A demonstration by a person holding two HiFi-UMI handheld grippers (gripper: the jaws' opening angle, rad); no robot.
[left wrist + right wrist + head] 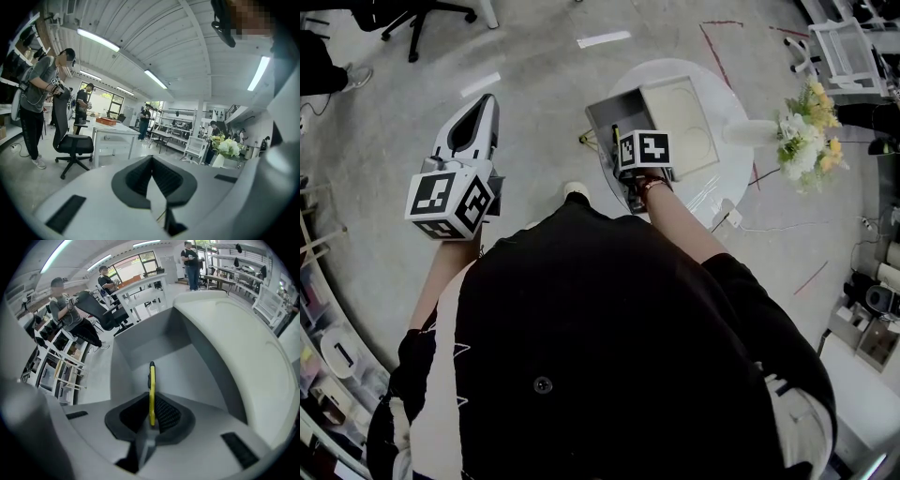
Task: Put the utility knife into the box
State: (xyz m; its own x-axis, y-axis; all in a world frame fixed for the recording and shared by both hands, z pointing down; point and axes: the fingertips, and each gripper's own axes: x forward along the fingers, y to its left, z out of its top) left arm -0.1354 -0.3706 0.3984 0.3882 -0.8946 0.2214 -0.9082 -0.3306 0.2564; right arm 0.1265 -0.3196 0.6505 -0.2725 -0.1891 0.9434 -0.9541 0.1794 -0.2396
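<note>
Right now the utility knife (151, 389) is yellow and thin, and it is pinched tight in the right gripper (151, 414). Its far end sticks out over the inside of the grey box (187, 364). It hangs above the box floor and does not look like it is touching it, though that is hard to tell from here.

The box sits open on the round white counter (712, 192). A pale flat part, maybe its lid, lies open next to it. Some flowers (806, 131) stand near the edge of the counter.

The left gripper (483, 103) is well away from the box, out over the floor (534, 75). It is closed and has nothing in it.

I think the job is nearly done. The knife is picked up and it is over the box. What is left is to bring it down, open the gripper and let the knife go.

The right gripper view shows the knife and the inside of the box very clearly. In the head view the marker cube covers most of the knife. But only the head view shows where the box sits on the counter and how far off the other gripper is. The left gripper view shows just the room and people far away, not the box.
</note>
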